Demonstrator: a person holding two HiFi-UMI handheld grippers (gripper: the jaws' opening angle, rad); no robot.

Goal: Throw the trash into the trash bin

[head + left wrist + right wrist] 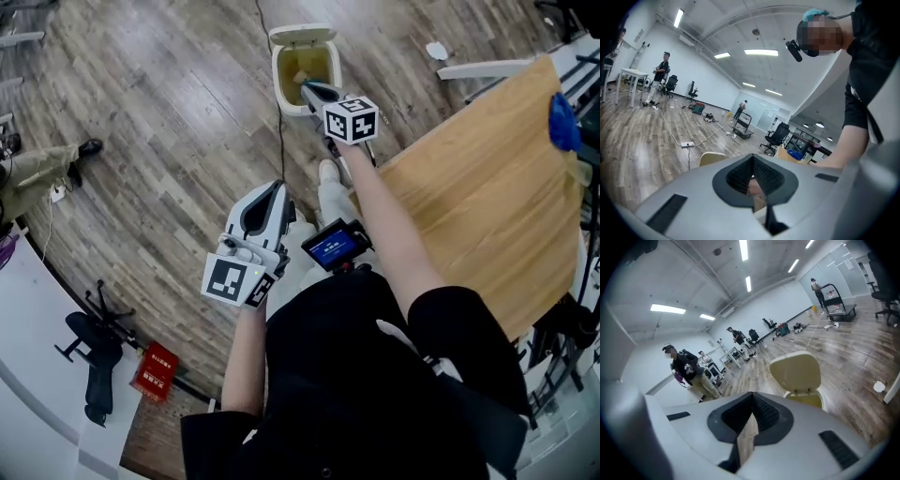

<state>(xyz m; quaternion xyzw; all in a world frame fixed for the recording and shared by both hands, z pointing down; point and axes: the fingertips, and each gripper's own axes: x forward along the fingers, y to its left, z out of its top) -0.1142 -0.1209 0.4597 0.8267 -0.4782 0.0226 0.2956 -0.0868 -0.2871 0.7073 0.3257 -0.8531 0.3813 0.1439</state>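
Note:
The cream trash bin (281, 80) stands on the wooden floor with its lid (302, 35) swung up; something brownish lies inside, too dim to identify. My right gripper (306, 87) hovers over the bin's mouth, shut, with nothing between the fingertips. In the right gripper view its jaws (752, 395) meet in front of the raised lid (797, 373). My left gripper (277, 186) hangs nearer my body, left of the legs, and looks shut and empty. In the left gripper view (753, 158) the pads touch at the tip, and the bin lid (711, 158) peeks over the casing.
A wooden table (487, 187) with a blue object (562, 122) fills the right side. A cable (279, 131) runs across the floor beside the bin. A white scrap (437, 50) lies beyond the table. A red box (155, 370) and people (686, 369) are off to the left.

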